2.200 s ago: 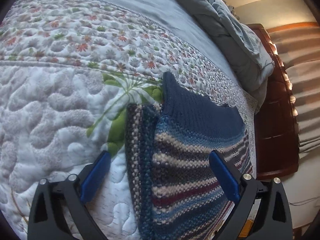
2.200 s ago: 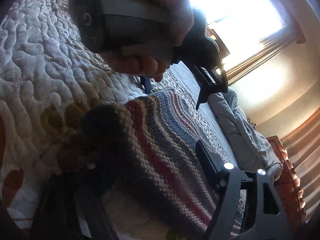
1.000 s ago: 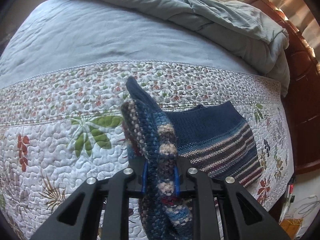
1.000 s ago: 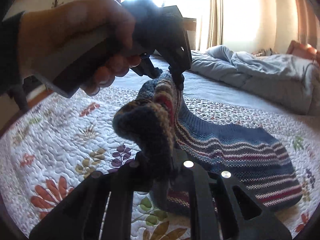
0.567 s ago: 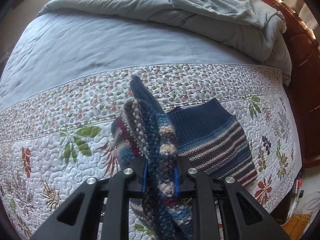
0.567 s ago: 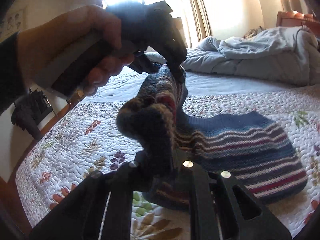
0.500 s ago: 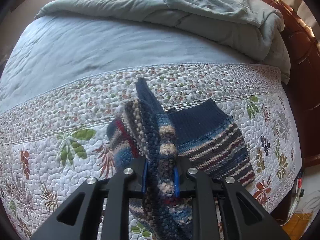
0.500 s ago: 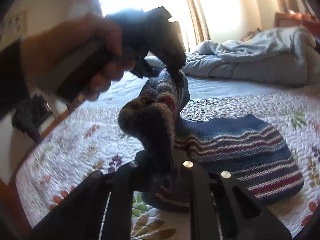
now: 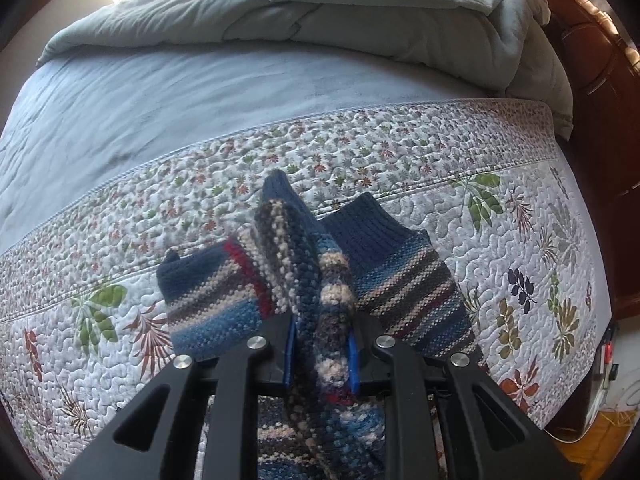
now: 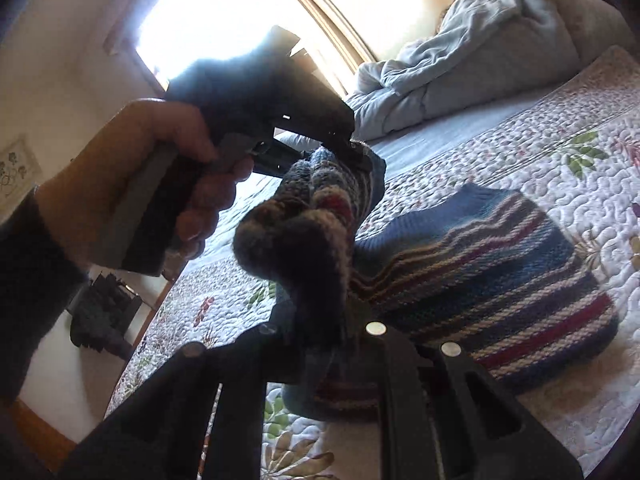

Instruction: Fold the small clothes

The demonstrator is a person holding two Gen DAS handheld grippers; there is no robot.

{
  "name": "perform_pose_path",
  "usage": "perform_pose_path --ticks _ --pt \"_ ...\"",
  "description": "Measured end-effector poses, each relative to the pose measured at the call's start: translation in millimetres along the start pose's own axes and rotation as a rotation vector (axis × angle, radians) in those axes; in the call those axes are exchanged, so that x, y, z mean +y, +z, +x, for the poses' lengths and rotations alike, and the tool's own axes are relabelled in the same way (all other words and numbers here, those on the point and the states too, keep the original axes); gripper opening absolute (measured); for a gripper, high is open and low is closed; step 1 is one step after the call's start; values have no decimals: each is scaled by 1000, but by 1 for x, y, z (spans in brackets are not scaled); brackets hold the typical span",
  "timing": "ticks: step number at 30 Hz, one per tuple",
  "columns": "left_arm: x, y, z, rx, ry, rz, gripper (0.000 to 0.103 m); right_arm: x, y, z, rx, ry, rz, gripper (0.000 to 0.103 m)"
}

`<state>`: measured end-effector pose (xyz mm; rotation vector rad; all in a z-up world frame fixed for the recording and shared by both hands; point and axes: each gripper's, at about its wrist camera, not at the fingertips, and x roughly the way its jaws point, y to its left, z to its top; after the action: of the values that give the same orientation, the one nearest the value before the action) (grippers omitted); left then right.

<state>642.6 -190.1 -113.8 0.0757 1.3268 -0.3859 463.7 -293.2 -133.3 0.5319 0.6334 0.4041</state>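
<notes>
Striped knit sweater (image 9: 404,280) part-lifted off floral quilt (image 9: 520,208), left gripper (image 9: 320,356) and right gripper (image 10: 324,344) fingers each clamped on its bunched edge

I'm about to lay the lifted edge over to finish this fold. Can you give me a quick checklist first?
1. Left gripper clamped on the striped knit garment: ok.
2. Right gripper clamped on the same raised edge: ok.
3. Rest of the garment lying on the floral quilt: ok.
4. Landing area on the lower layer free of other things: ok.
5. Raised edge taut and even between the grippers: not ok, it is bunched.
6. Corners lined up with the lower layer: cannot tell.
</notes>
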Motion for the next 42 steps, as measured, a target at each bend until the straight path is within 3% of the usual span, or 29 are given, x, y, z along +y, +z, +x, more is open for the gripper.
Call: perform_pose_path --ticks 9,16,26,27,29,30,31,32,35,37,39,42 --pt "-49 16 32 26 34 26 19 -53 4 -23 -52 13 155 10" --pt "-78 19 72 65 70 51 19 -96 -6 -26 -22 -15 276 10" --pt "-97 12 112 92 102 70 20 -115 -23 -33 24 -45 315 10" --pt "-98 11 114 83 100 70 24 -118 -24 -32 32 -44 320 10" --pt "-100 9 116 72 76 76 41 -123 -27 -31 48 -34 337 11" --pt "-100 8 114 64 39 78 60 -122 -28 -31 57 -32 338 11" --pt "-100 7 111 55 29 78 68 -124 -30 -29 76 -31 340 12" --pt "-97 5 103 30 21 79 69 -127 -32 -29 88 -26 349 13" --pt "-82 -5 73 -51 13 80 73 -137 -38 -28 129 8 396 24" --pt "-67 -22 49 -115 7 78 77 -142 -37 -32 142 28 393 50" --pt "-47 -53 26 -167 -44 70 78 -147 -33 -39 144 72 396 71" --pt "-19 -108 1 -227 -115 27 79 -158 -24 -46 143 138 428 82"
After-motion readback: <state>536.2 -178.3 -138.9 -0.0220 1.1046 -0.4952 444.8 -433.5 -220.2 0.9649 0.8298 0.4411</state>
